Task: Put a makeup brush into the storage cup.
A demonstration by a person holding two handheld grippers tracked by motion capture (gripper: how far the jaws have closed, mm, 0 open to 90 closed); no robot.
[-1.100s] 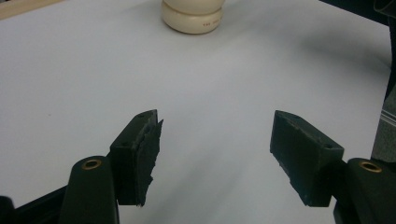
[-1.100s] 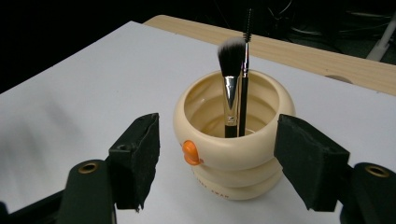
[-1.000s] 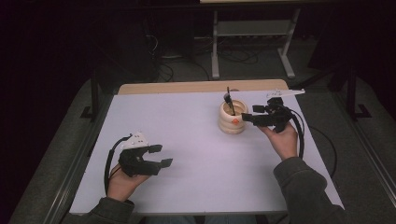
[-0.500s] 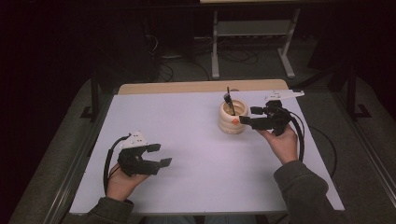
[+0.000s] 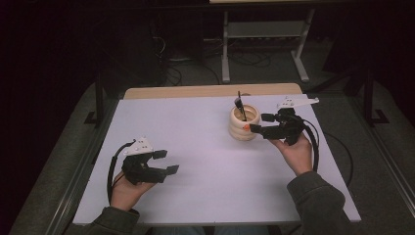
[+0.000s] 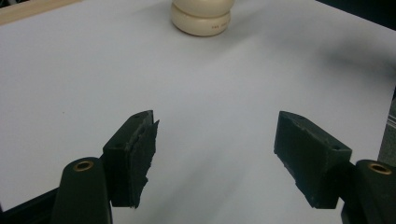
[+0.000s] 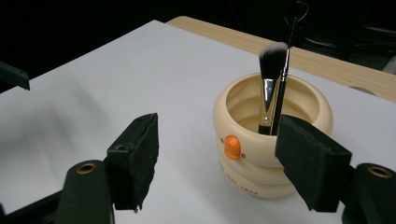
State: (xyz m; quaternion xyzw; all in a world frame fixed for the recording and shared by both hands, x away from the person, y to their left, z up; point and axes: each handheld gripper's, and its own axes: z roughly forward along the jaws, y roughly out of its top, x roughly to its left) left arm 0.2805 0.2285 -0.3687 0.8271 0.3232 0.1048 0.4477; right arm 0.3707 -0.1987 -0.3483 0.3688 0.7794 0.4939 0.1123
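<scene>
High view: cream holder (image 5: 243, 125) with brush (image 5: 239, 106) standing right of centre on table (image 5: 195, 147); right gripper (image 5: 259, 123) beside it, jaws released.
Left gripper view: left gripper (image 6: 215, 154) released, nothing between.
Right gripper view: holder just ahead, ungrasped.

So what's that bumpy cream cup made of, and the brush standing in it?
The cup looks like smooth matte plastic or silicone: soft rounded rings, an even cream colour, no glaze shine, an orange button on its side. The brush seems to have soft hair bristles, dark with white tips, a shiny metal collar below them and a black handle, probably plastic or painted wood.
</scene>
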